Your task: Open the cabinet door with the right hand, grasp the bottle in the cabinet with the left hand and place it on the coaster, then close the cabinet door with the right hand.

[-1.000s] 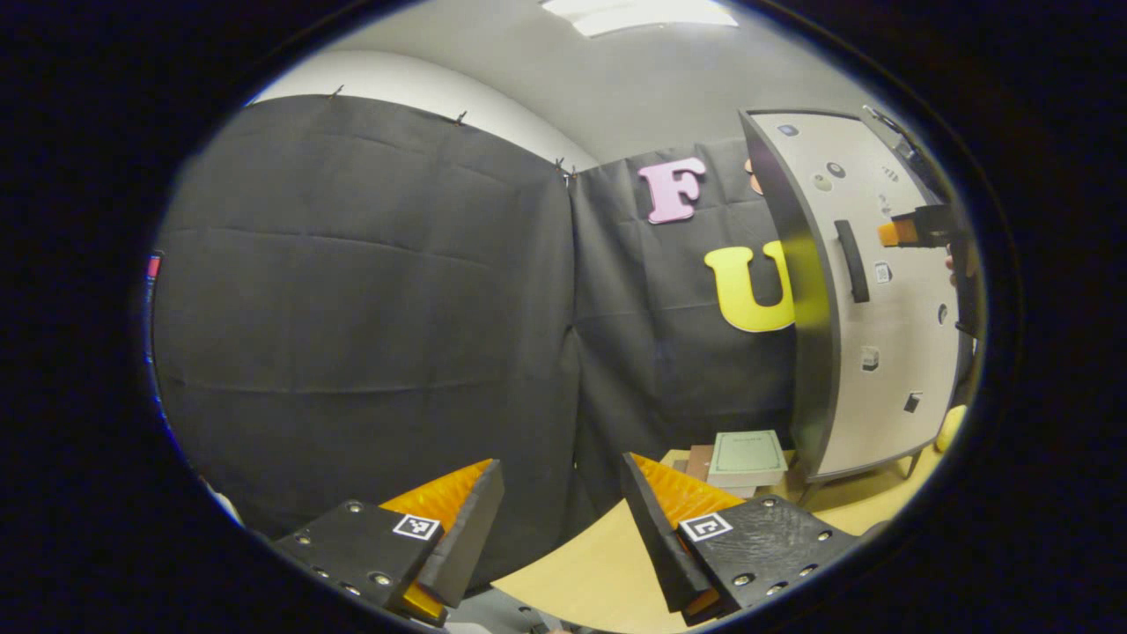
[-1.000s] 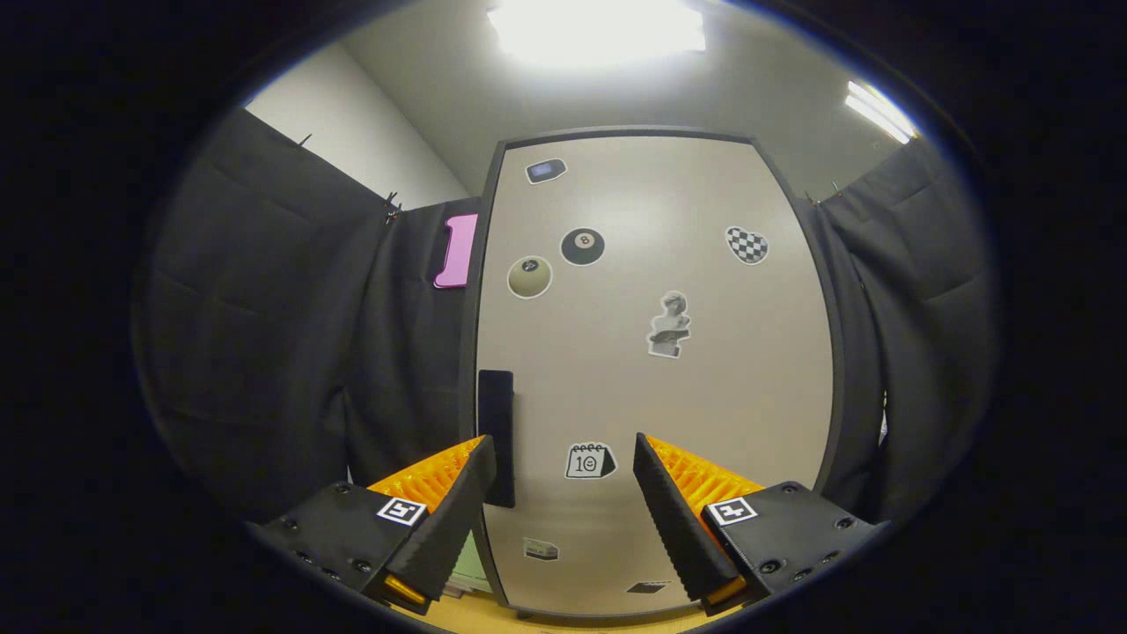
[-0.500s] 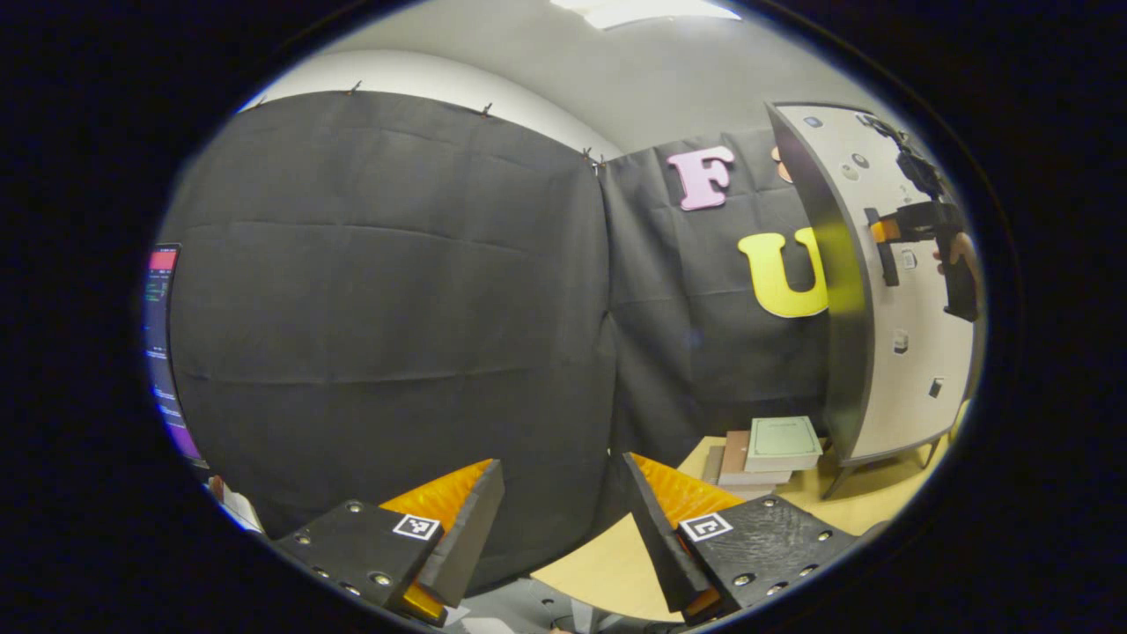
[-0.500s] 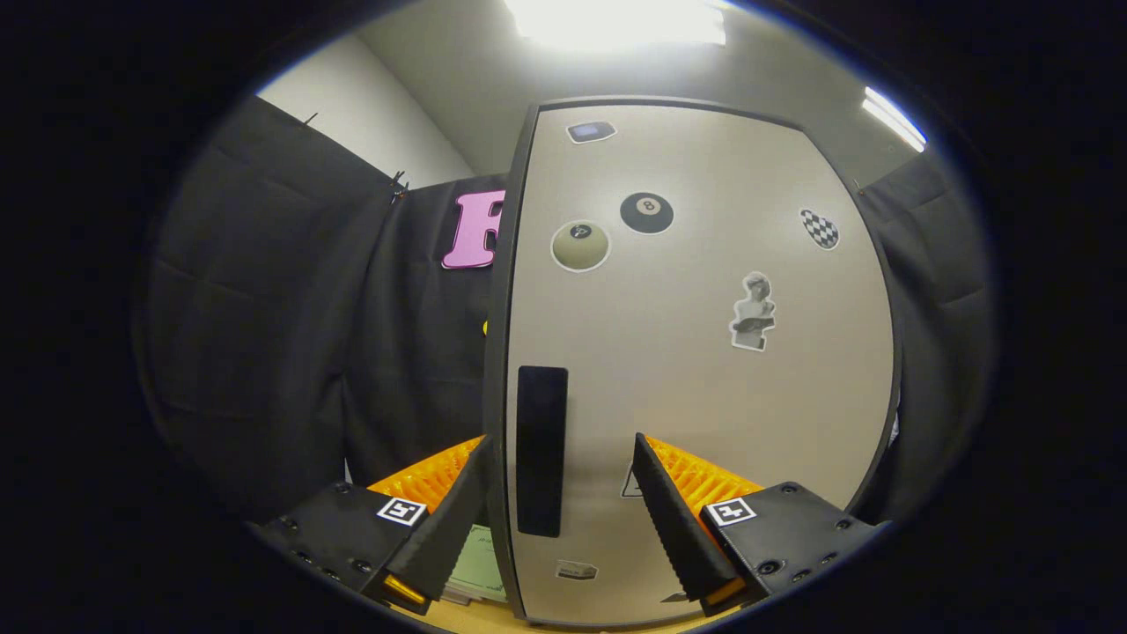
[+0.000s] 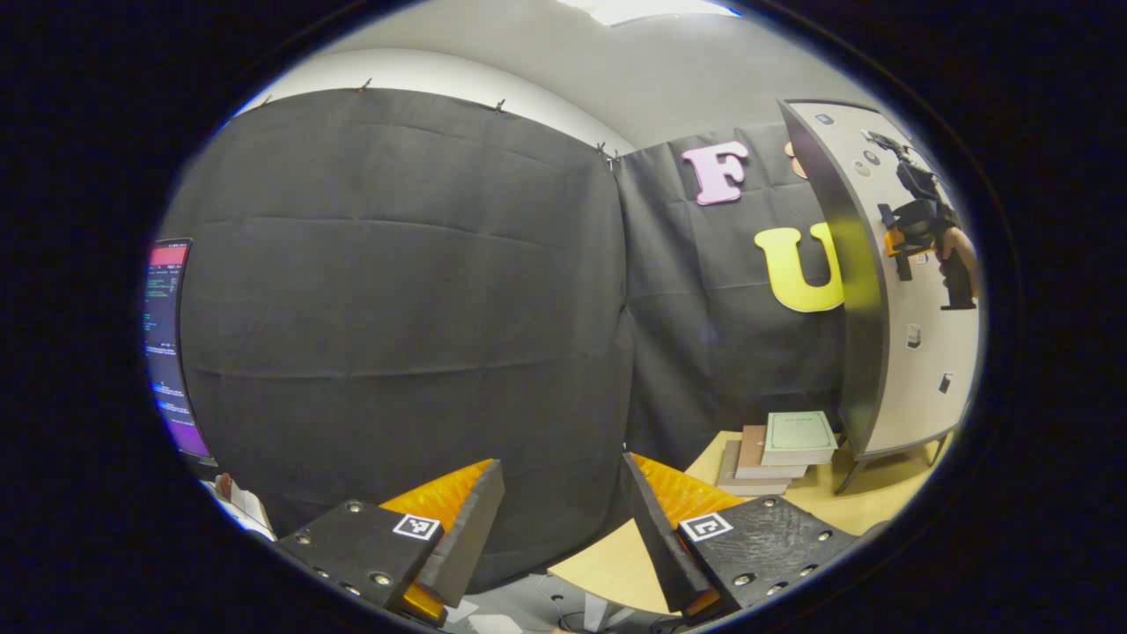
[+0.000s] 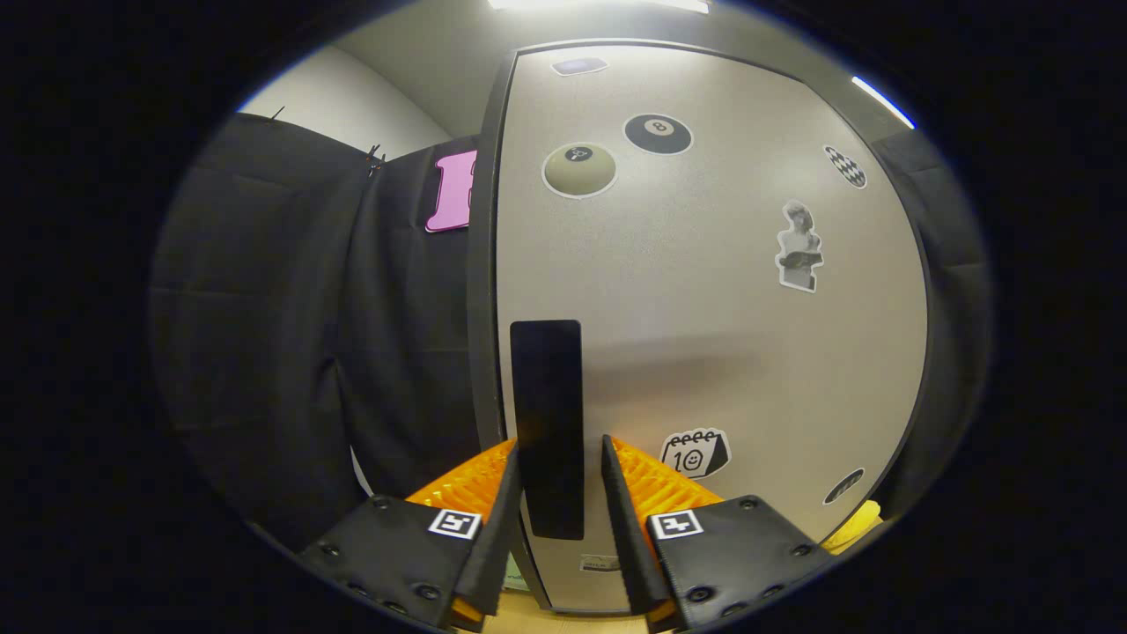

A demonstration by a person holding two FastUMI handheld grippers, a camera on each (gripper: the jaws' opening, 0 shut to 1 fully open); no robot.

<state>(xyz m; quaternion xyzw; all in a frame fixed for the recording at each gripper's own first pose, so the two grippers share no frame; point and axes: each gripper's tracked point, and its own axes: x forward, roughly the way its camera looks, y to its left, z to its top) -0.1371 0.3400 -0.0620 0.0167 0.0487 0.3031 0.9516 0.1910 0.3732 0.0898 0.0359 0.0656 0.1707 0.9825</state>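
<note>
Right gripper view: right hand-held gripper (image 6: 558, 519) is now closing around door handle (image 6: 548, 427), having advanced; left hand-held gripper (image 5: 562, 519) is idling, released.

The right gripper (image 6: 556, 493) has its two fingers on either side of the door's (image 6: 704, 335) black upright handle (image 6: 548, 423), close against it; whether they press it cannot be told. The door is closed and carries stickers: two billiard balls, a checkered heart, a bust and a calendar. Black cloth (image 6: 290, 335) hangs to its left.
</note>
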